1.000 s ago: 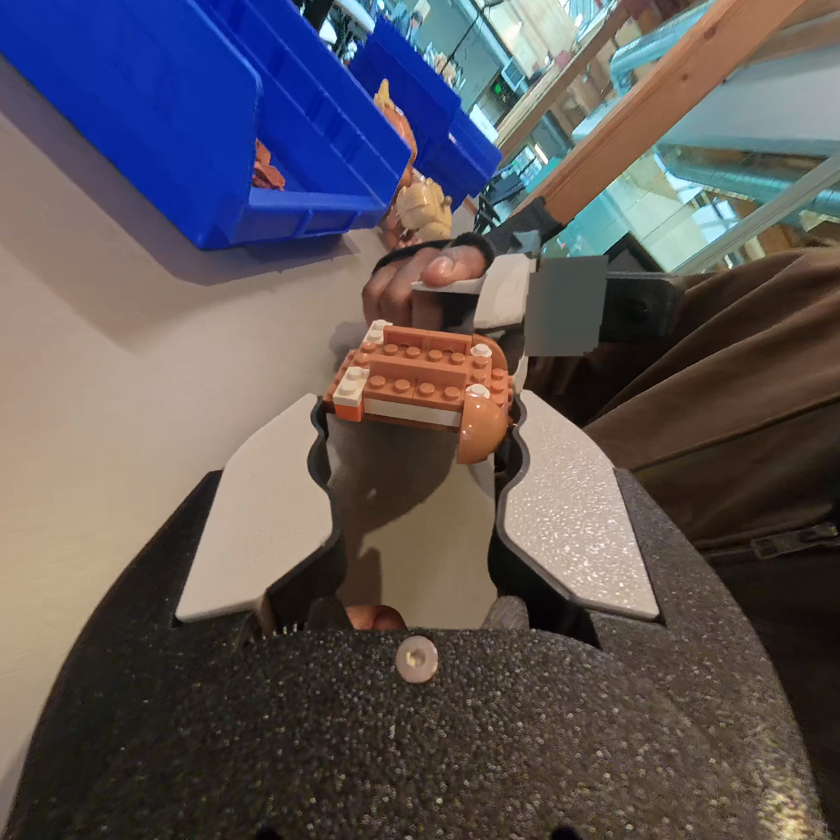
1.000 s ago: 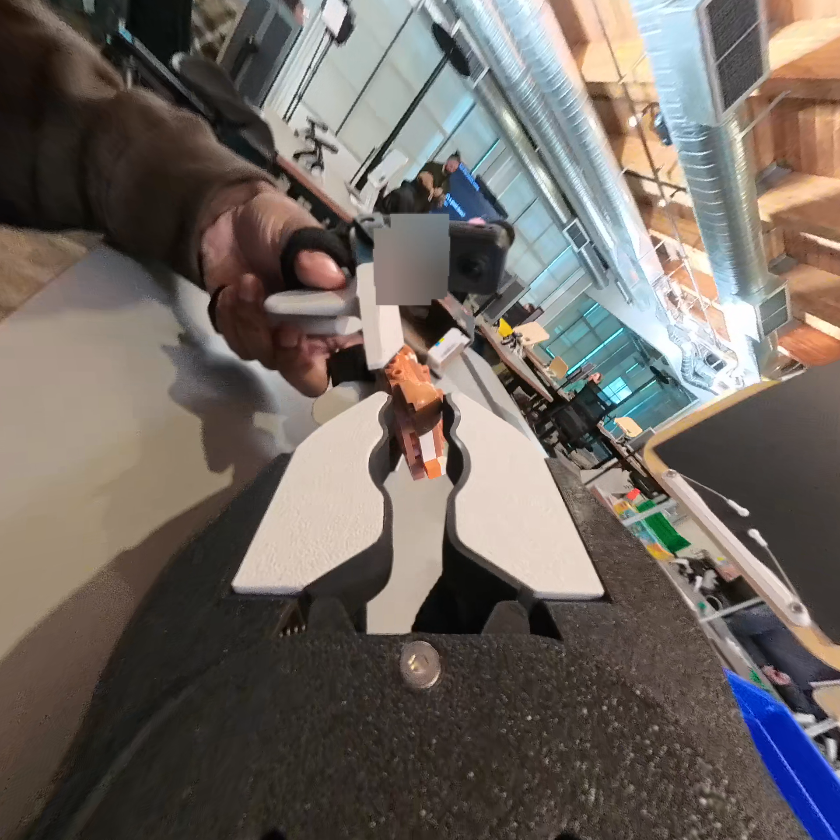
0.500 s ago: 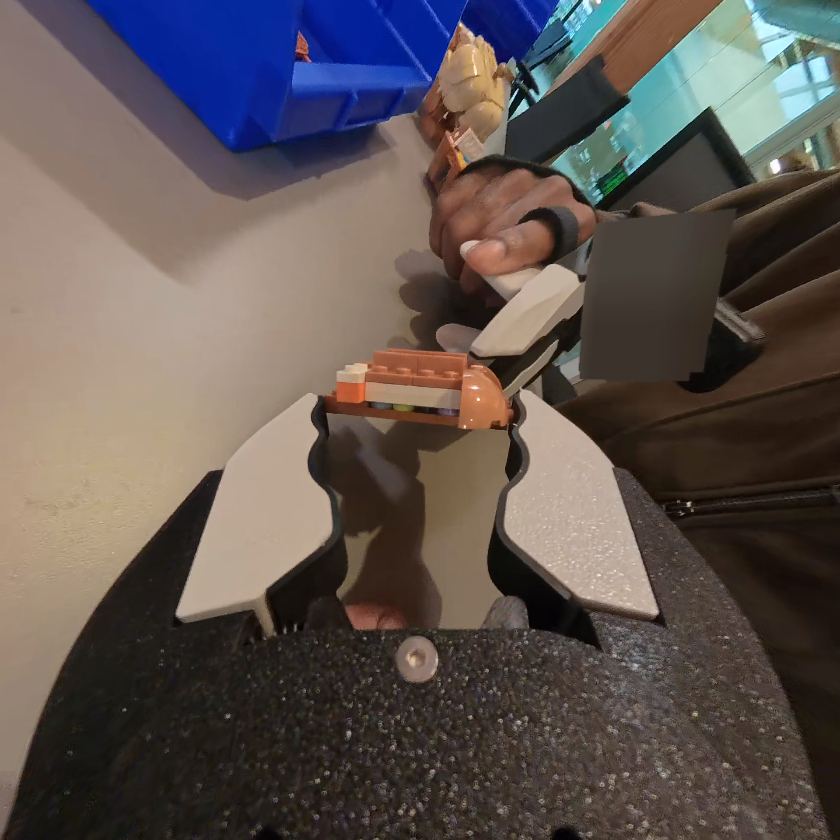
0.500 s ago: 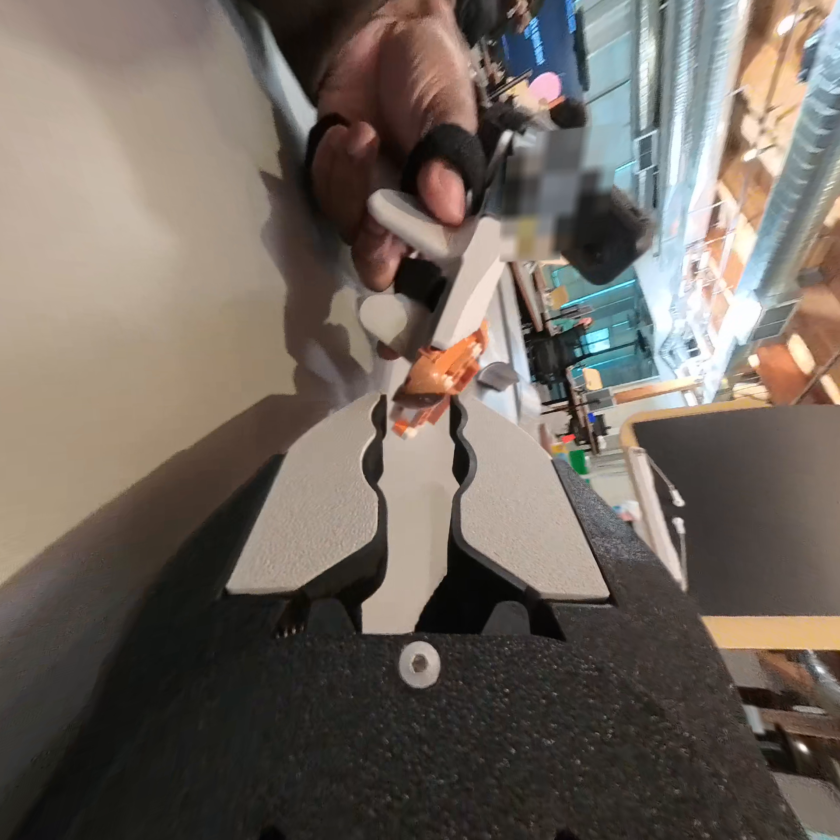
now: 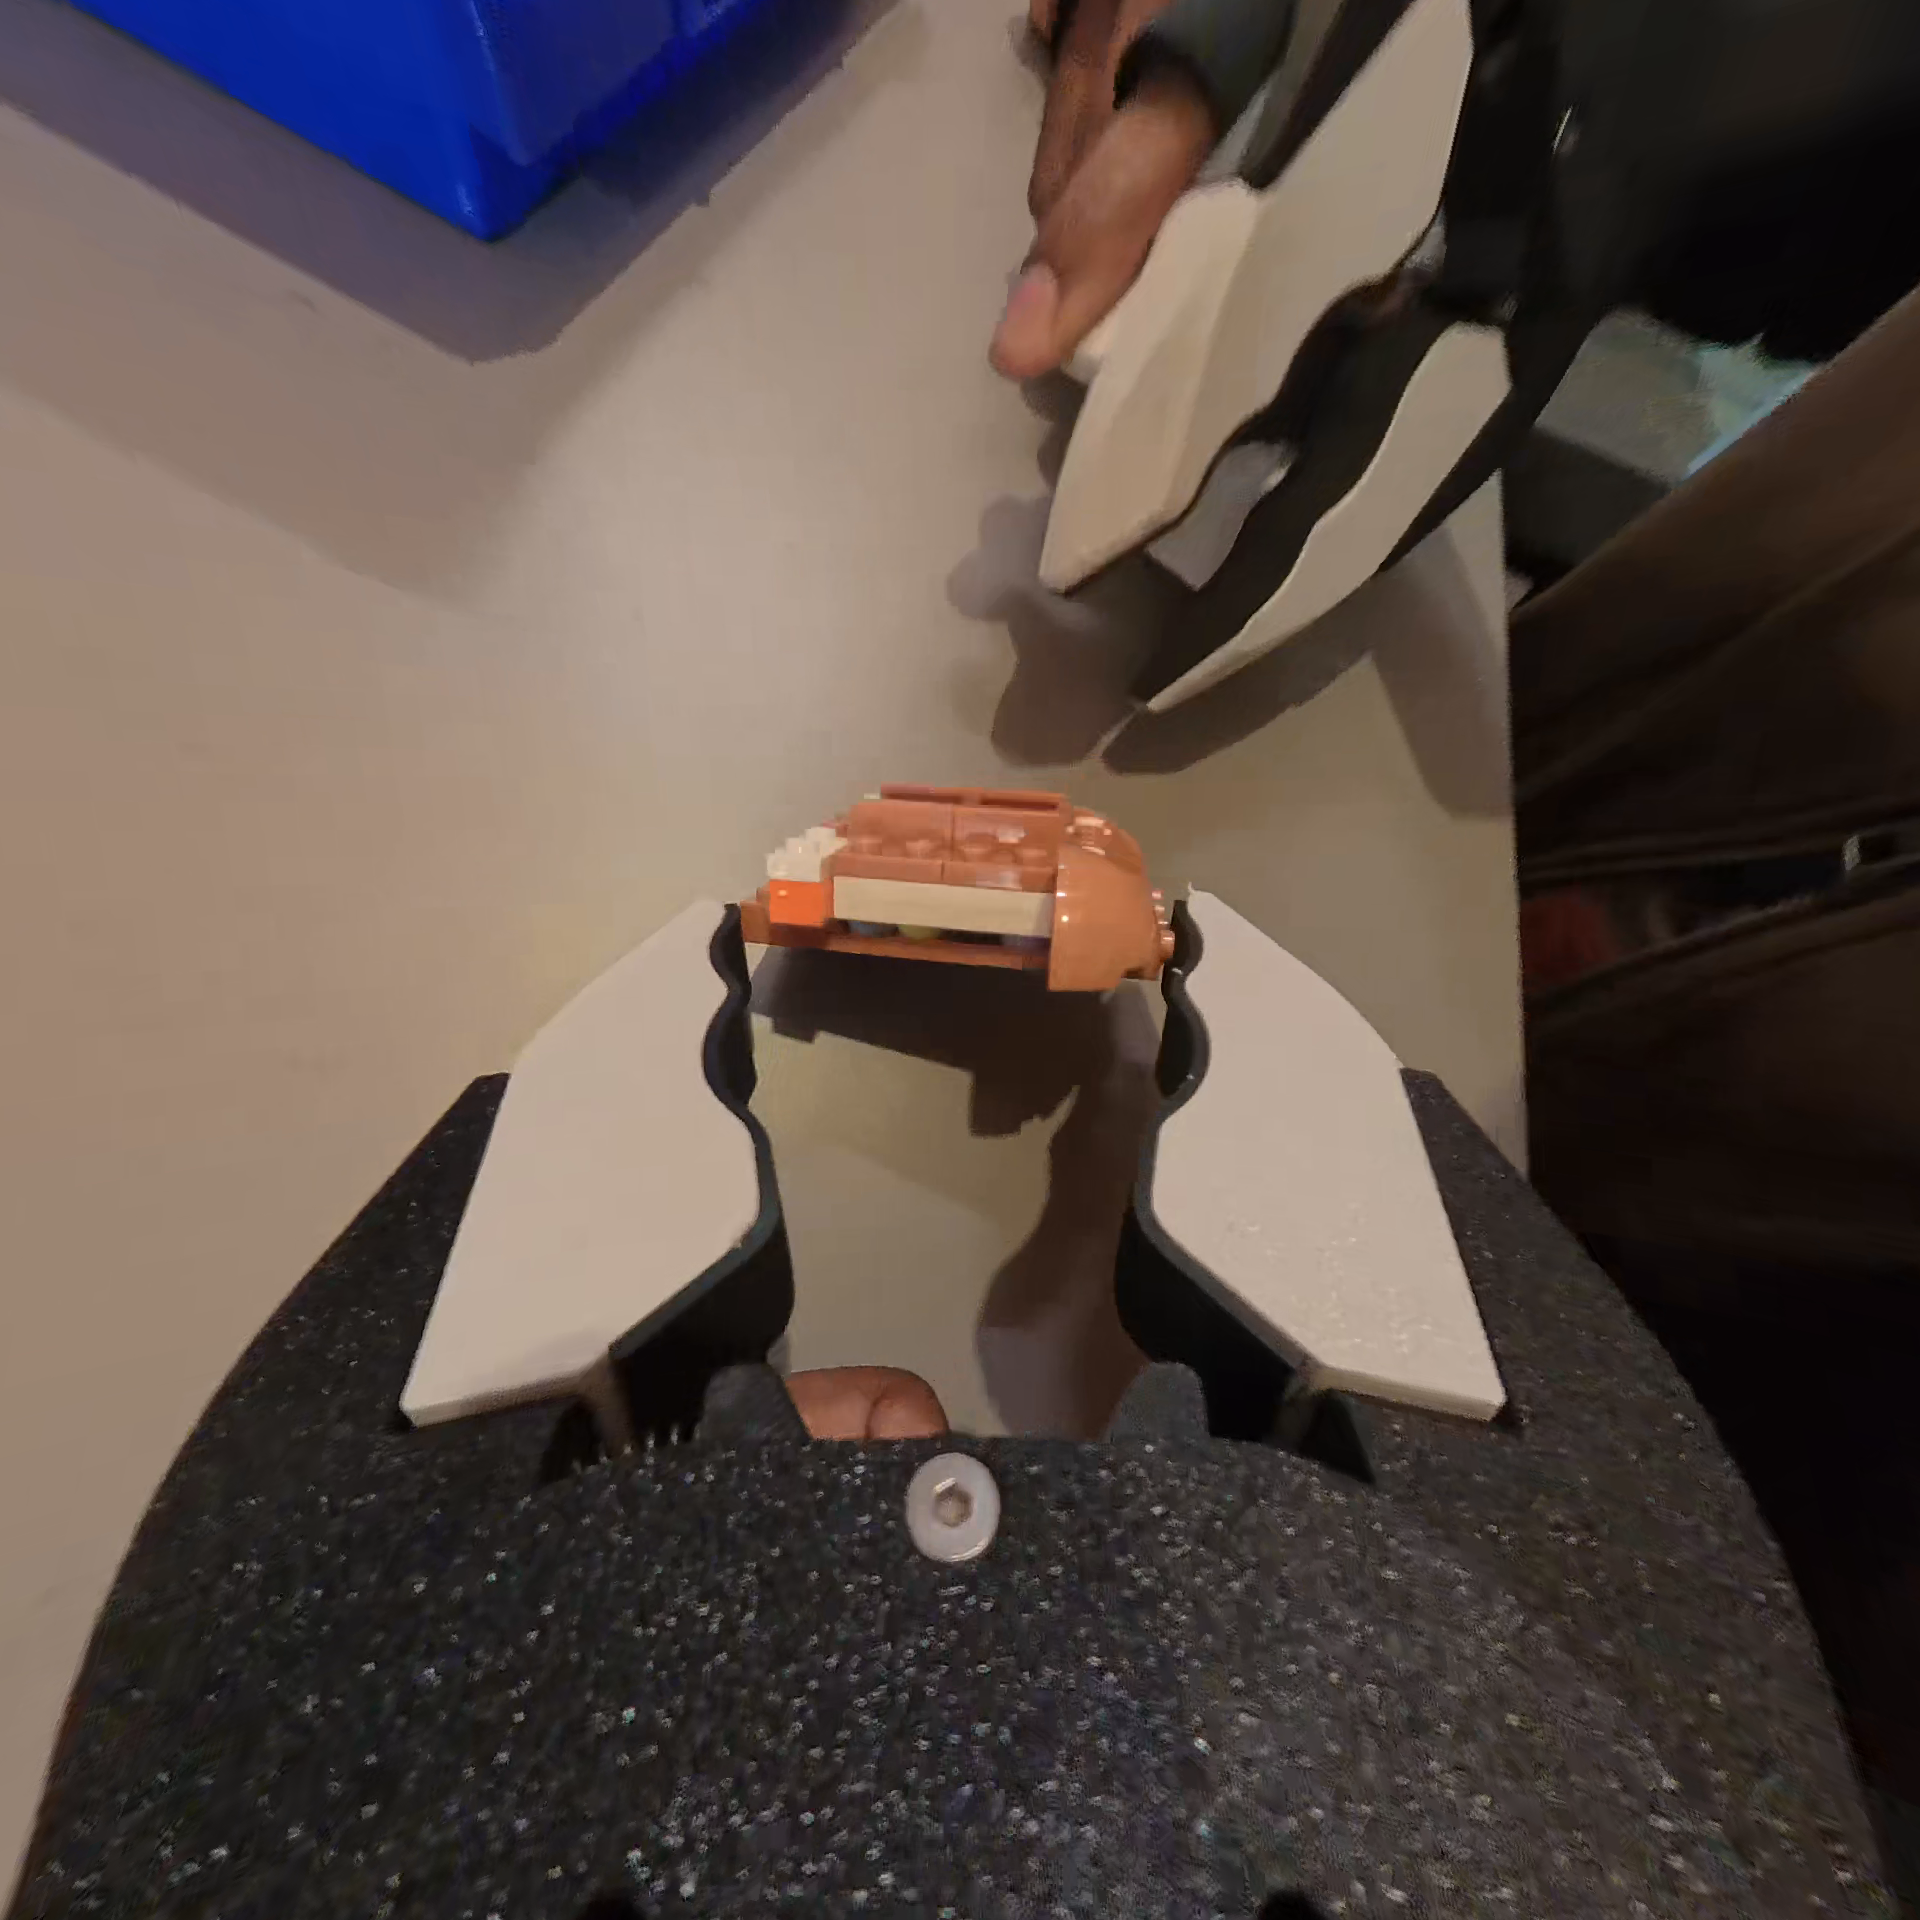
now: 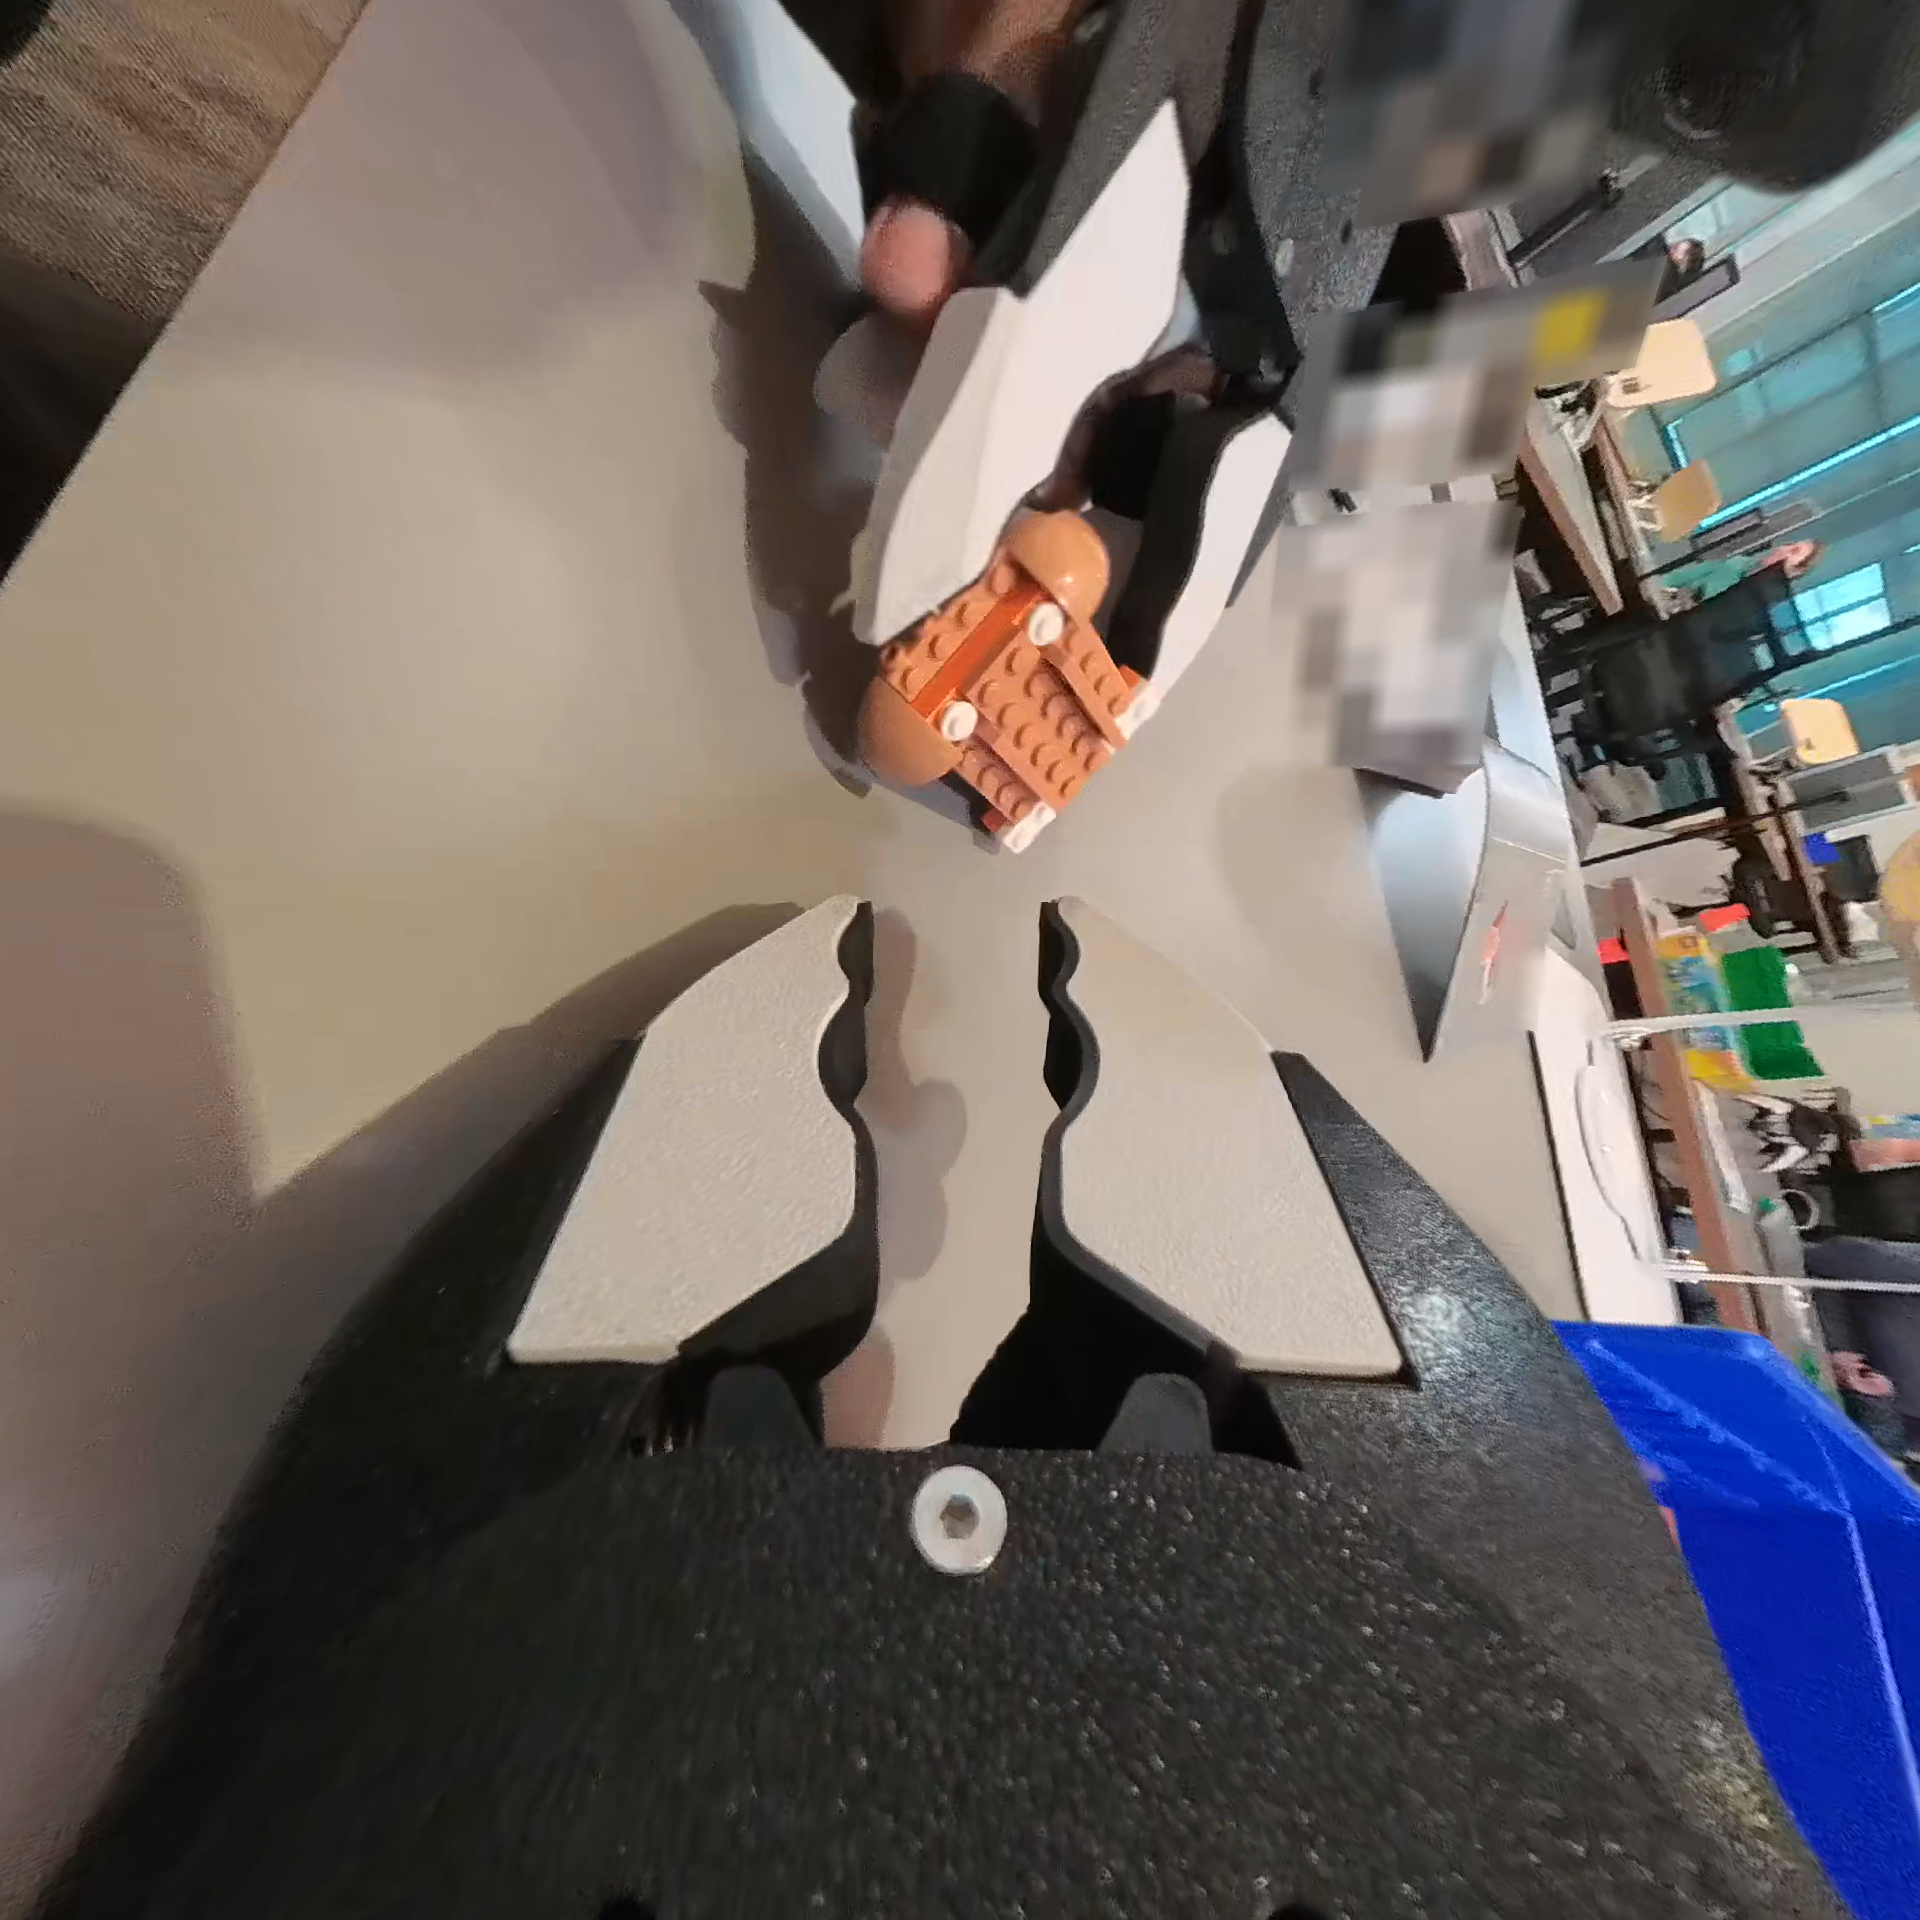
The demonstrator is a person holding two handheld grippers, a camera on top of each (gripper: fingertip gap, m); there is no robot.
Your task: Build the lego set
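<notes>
Left tool [image 5: 961,914] clamped on the orange lego build [image 5: 951,899] just above the desk [image 5: 312,831], right tool [image 6: 956,914] parted and empty nearby: risks popping the curved end piece off if squeezed harder.

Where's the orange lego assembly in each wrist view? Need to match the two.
Left wrist view: orange lego assembly sits centre frame, clamped between the left gripper fingertips above the table.
Right wrist view: same assembly is upper centre, held by the left gripper coming in from the top, beyond the empty right gripper.
Shared landmark: the blue bin, top left there, bottom right here.
</notes>
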